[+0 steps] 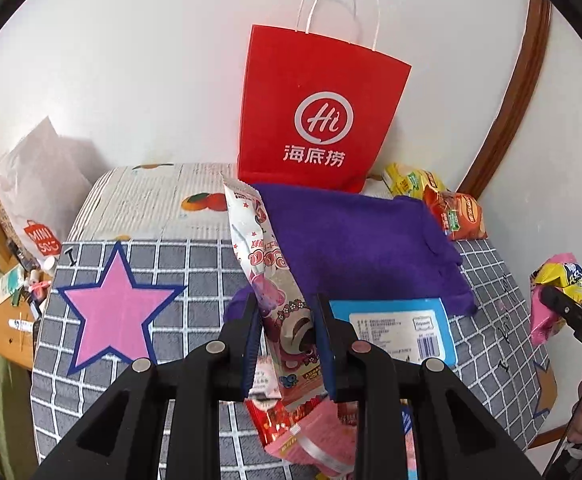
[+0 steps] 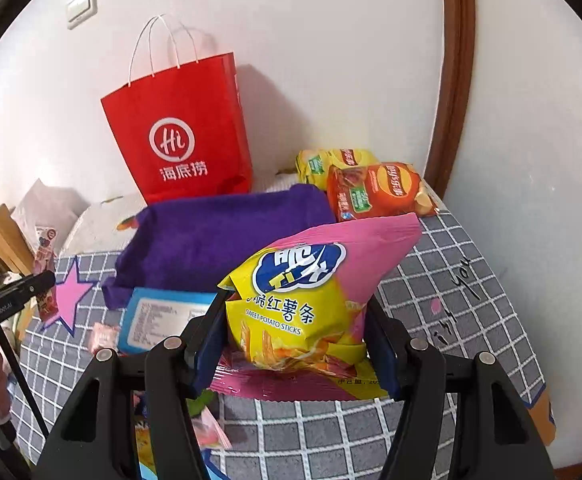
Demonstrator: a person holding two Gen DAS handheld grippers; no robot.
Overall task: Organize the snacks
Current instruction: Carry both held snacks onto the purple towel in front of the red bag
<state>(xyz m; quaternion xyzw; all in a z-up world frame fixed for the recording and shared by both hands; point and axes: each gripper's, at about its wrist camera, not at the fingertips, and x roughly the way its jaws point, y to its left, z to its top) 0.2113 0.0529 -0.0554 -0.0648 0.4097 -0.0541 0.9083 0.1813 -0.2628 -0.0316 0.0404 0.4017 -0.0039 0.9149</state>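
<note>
Up front, the left gripper (image 1: 287, 340) has its jaws pressed against the sides of a tall white snack packet (image 1: 269, 280) printed with a pink bear, holding it upright and lifted off the grey checked cloth (image 1: 195, 276). Below it, at the bottom of the left wrist view, lies a pink-and-red packet (image 1: 307, 436). Just right of the jaws a flat blue-edged pack (image 1: 395, 330) rests label side up, partly on a purple towel (image 1: 355, 236).

The right gripper (image 2: 295, 334) has its jaws closed around a puffy pink-and-yellow bag (image 2: 311, 300) marked "SWEET POTATO STICKS", held above the cloth (the bag bulges out between the blue pads).

Behind the towel a red paper bag (image 2: 183, 136) with white handles stands upright against the white wall. To its right, in the corner by the brown wooden frame (image 2: 455, 72), an orange chip bag (image 2: 379, 190) lies in front of a yellow chip bag (image 2: 331, 162), the two touching. A pink star (image 1: 117, 310) with a blue outline is printed on the cloth at the left.
</note>
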